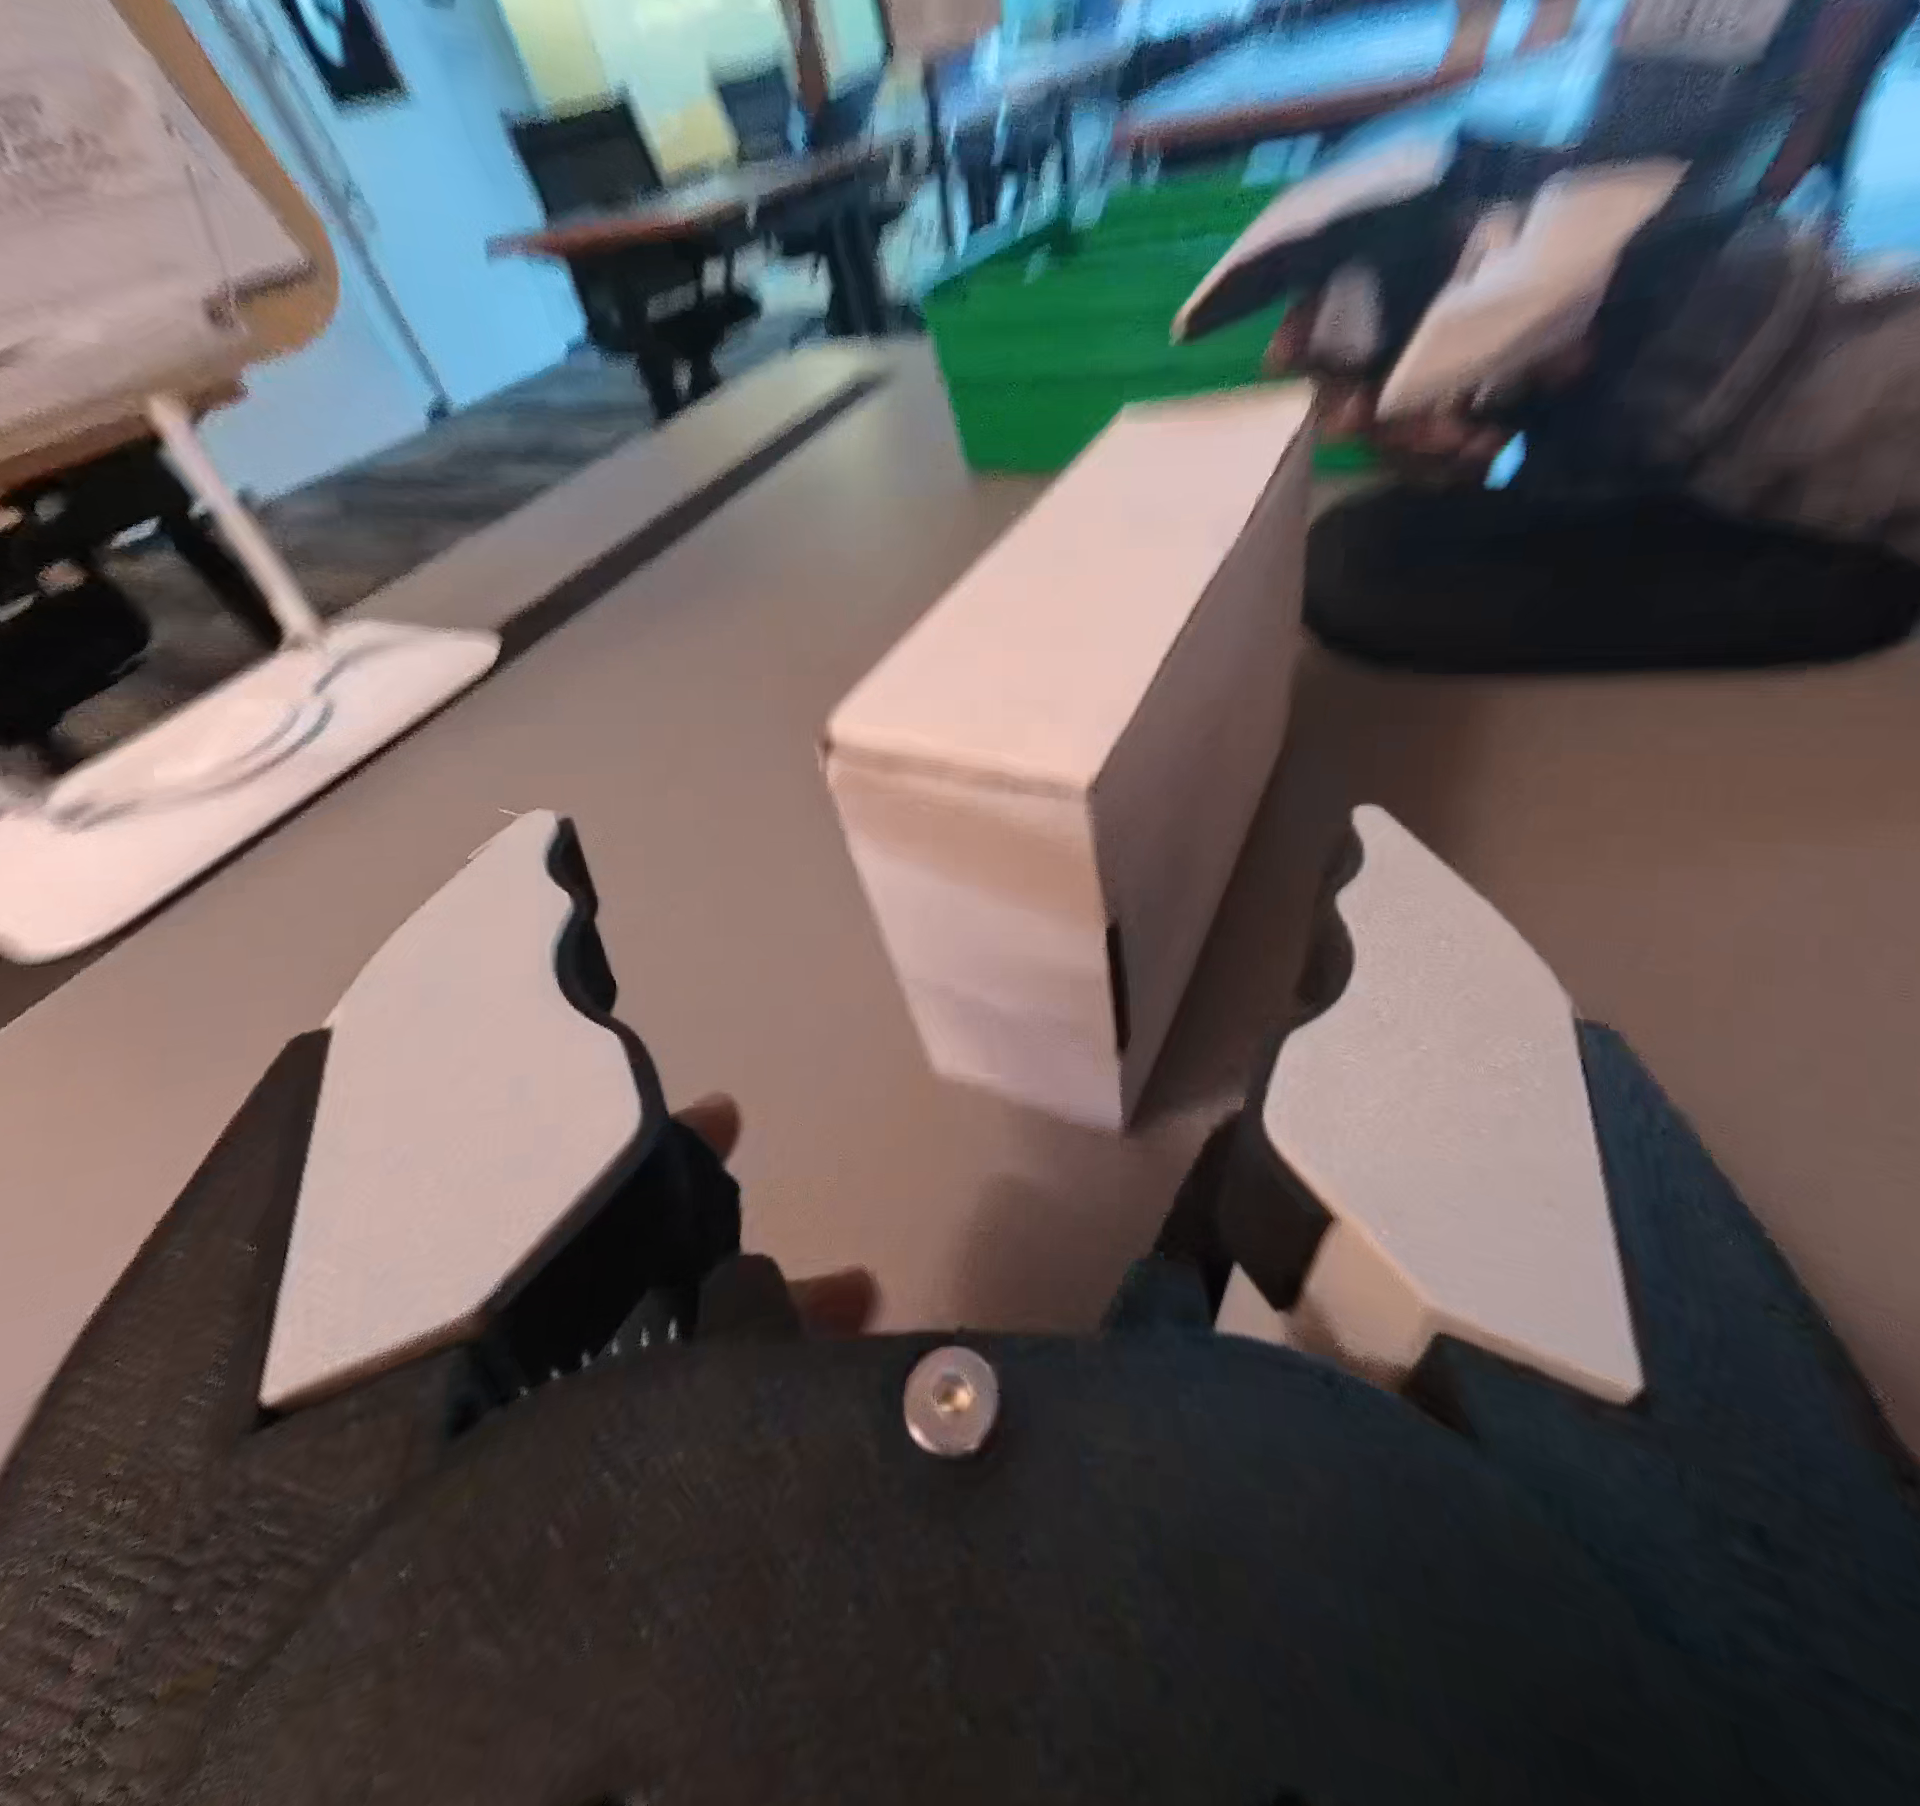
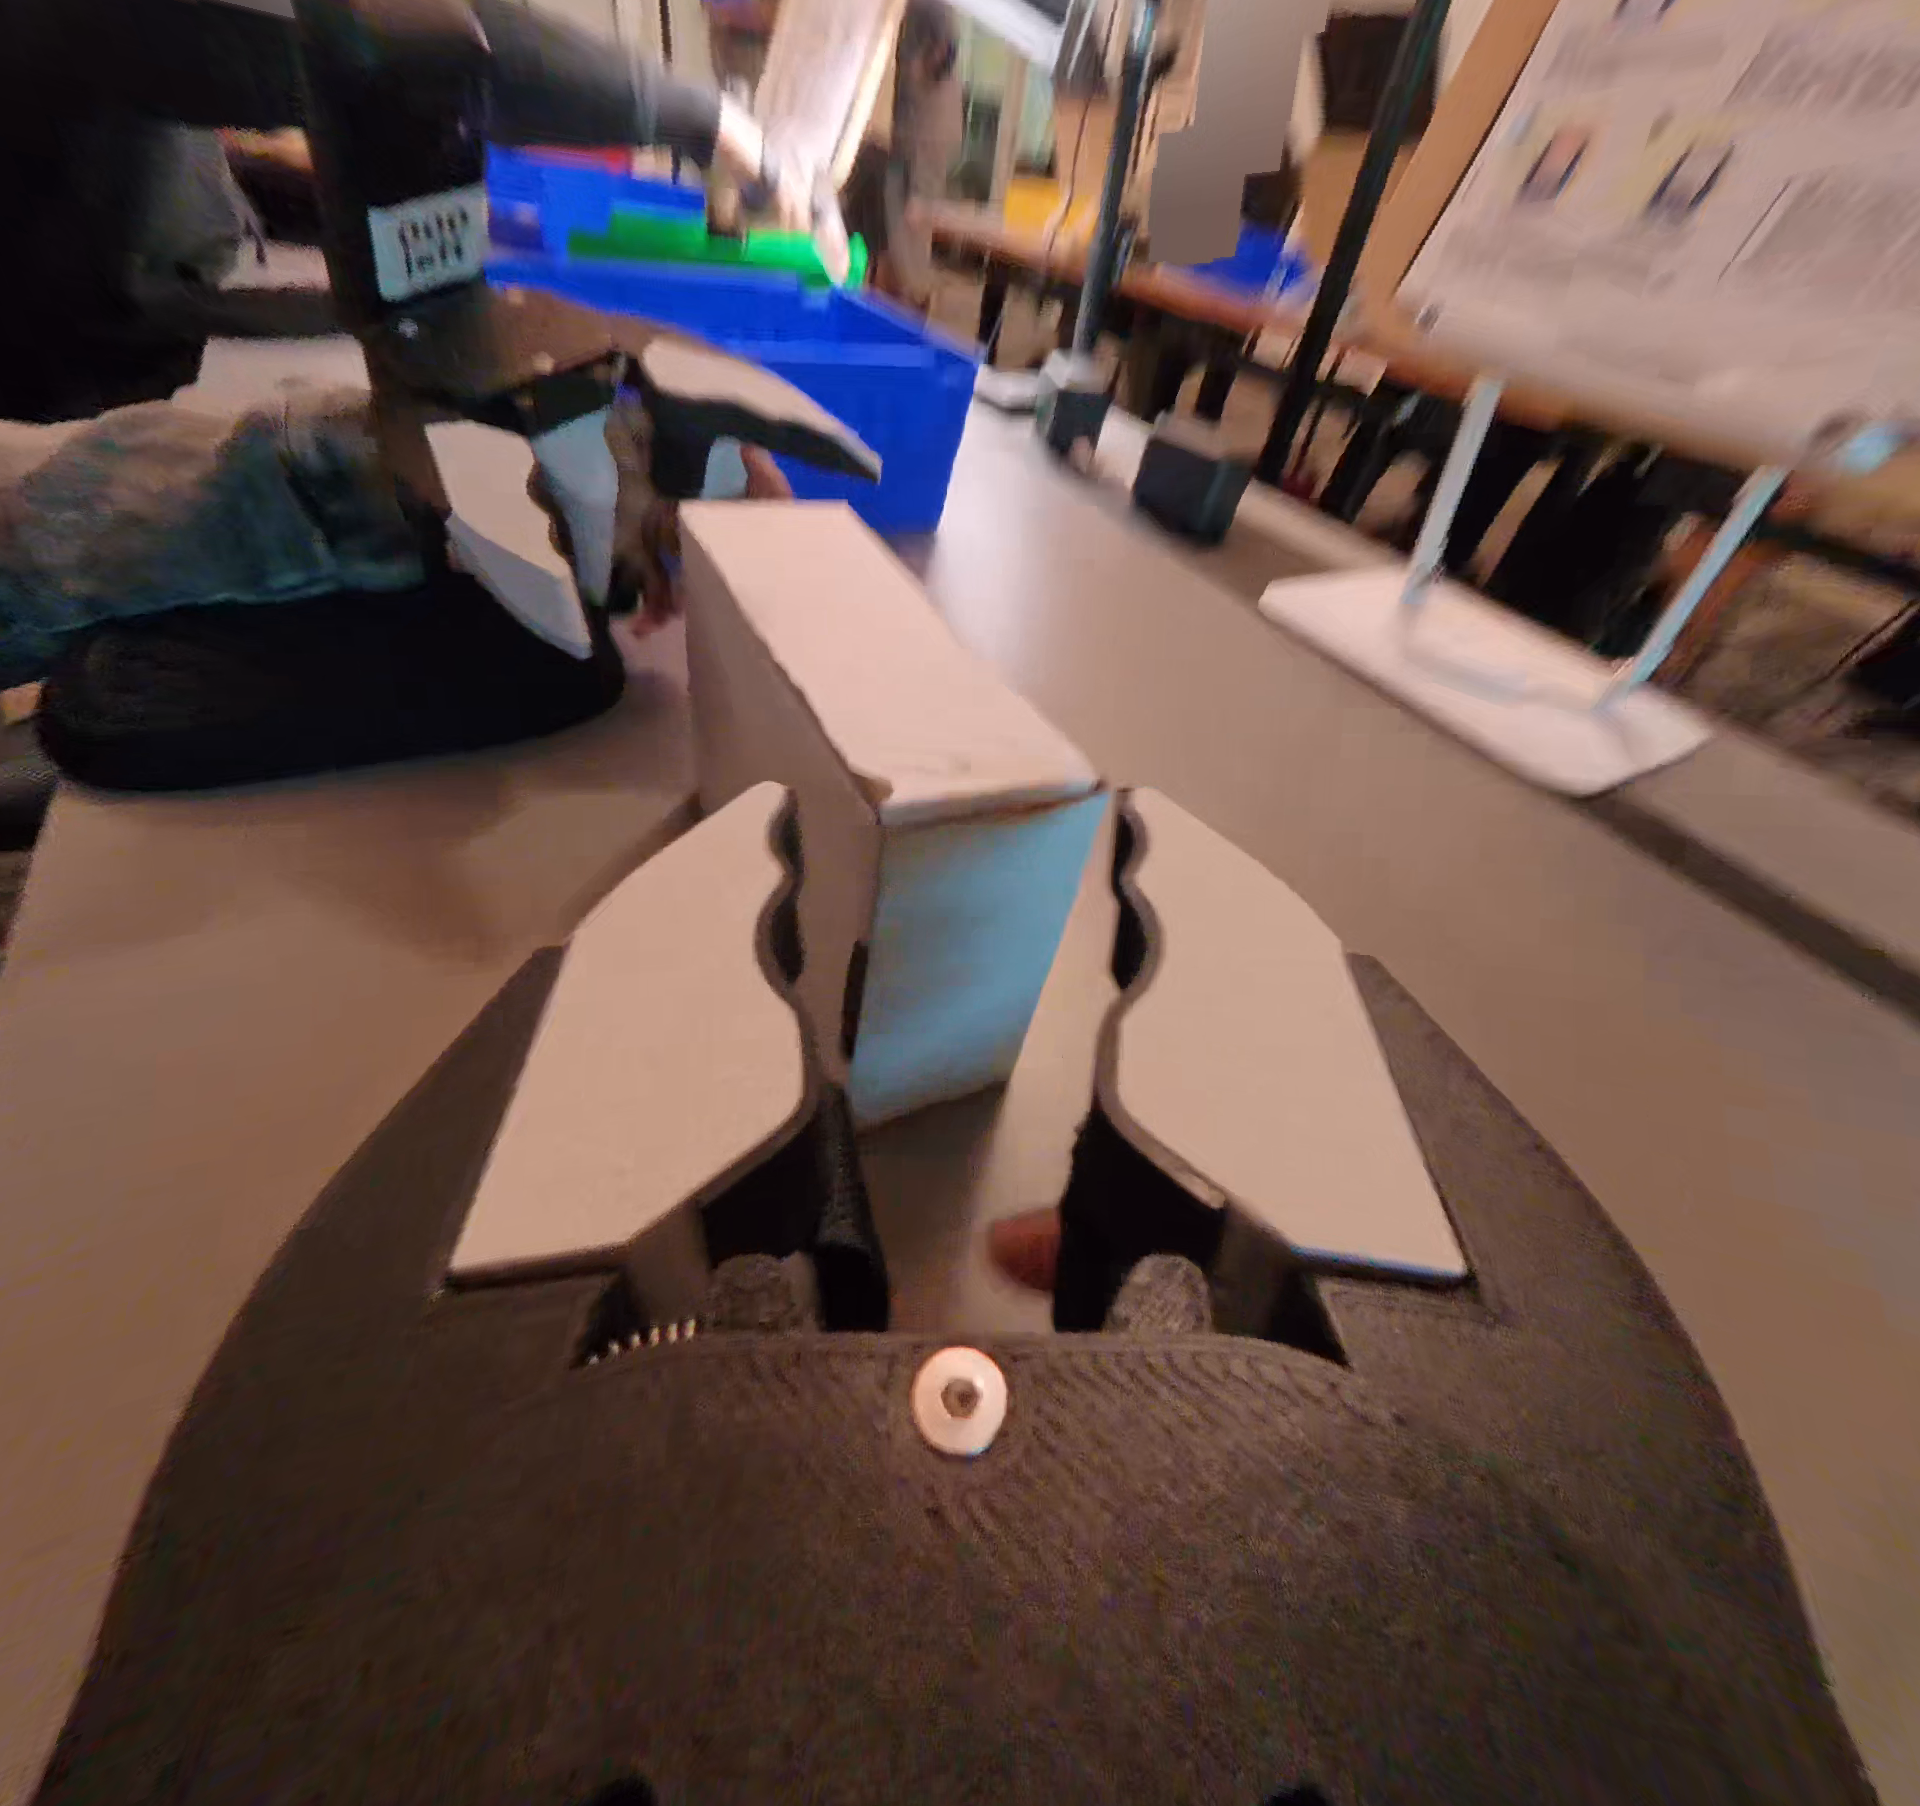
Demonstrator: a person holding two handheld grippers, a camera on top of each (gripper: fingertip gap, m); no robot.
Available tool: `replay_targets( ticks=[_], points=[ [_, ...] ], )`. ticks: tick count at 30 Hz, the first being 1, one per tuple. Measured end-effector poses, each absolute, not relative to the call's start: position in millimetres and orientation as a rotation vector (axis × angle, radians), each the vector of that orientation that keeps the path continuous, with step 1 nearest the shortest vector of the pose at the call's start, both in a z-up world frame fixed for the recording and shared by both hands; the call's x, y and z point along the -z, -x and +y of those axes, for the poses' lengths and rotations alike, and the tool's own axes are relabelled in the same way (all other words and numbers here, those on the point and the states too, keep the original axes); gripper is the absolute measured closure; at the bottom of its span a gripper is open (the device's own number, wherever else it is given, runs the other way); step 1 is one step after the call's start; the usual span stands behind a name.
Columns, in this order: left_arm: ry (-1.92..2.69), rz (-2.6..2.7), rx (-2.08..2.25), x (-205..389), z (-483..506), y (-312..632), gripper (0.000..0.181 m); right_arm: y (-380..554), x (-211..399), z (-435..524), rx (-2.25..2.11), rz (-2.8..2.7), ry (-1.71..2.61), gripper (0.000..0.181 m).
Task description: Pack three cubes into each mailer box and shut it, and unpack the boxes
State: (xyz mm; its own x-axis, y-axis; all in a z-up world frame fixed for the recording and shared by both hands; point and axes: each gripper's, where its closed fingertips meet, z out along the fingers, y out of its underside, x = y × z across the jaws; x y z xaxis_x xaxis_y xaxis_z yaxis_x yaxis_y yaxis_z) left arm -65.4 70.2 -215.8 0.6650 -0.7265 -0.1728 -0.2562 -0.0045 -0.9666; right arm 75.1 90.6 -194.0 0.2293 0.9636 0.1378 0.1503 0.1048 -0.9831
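A shut white mailer box (image 1: 1049, 676) lies lengthwise on the grey table (image 1: 675, 717); no cubes show. My left gripper (image 1: 961, 821) is open wide, with the box's near end between its fingers, closer to the right finger. That end looks tilted a little off the table. My right gripper (image 2: 951, 800) is shut on the opposite end of the box (image 2: 862, 676), one finger against each side. Each gripper also shows at the far end of the box in the other's view: the right one (image 1: 1351, 333) and the left one (image 2: 644, 509), jaws apart.
A green bin (image 1: 1039, 343) stands behind the box in the left wrist view, a blue bin (image 2: 873, 374) in the right wrist view. A dark rounded object (image 1: 1610, 582) lies beside the box. White stand bases (image 1: 260, 717) (image 2: 1486, 676) hold boards at the table's edge.
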Motion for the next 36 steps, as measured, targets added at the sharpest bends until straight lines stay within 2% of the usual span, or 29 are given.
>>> replay_targets(
  ticks=[2,4,7,9,14,17,19,23,26,30,33,36],
  points=[
    [1.498,0.774,0.634,199,68,51,0.052,-75,177,93,-0.863,-1.11,1.194,0.101],
    [1.574,0.84,0.713,209,66,38,0.052,-70,171,86,-0.946,-1.141,1.192,0.098],
    [1.655,0.954,0.634,228,78,27,0.05,-57,179,85,-0.987,-1.27,1.302,0.082],
    [1.663,0.969,0.648,234,83,18,0.051,-49,185,86,-0.971,-1.366,1.312,0.082],
    [1.675,0.982,0.725,246,81,13,0.066,-38,203,86,-1.035,-1.437,1.358,0.091],
    [1.685,0.946,0.781,243,83,16,0.092,-35,208,87,-0.995,-1.45,1.338,0.097],
    [1.662,0.98,0.804,243,77,14,0.093,-35,212,83,-0.993,-1.489,1.338,0.112],
    [1.638,0.999,0.749,243,74,14,0.094,-37,208,82,-0.906,-1.517,1.299,0.109],
    [1.653,0.989,0.747,244,75,16,0.094,-42,182,83,-0.728,-1.47,1.135,0.109],
    [1.677,0.969,0.744,245,78,18,0.095,-45,177,79,-0.281,-1.599,0.956,0.123],
    [1.679,0.967,0.737,245,78,18,0.095,-40,179,73,-0.11,-1.643,0.919,0.136],
    [1.681,0.964,0.736,245,78,18,0.095,-38,178,72,0.034,-1.669,0.86,0.138]
  ],
)
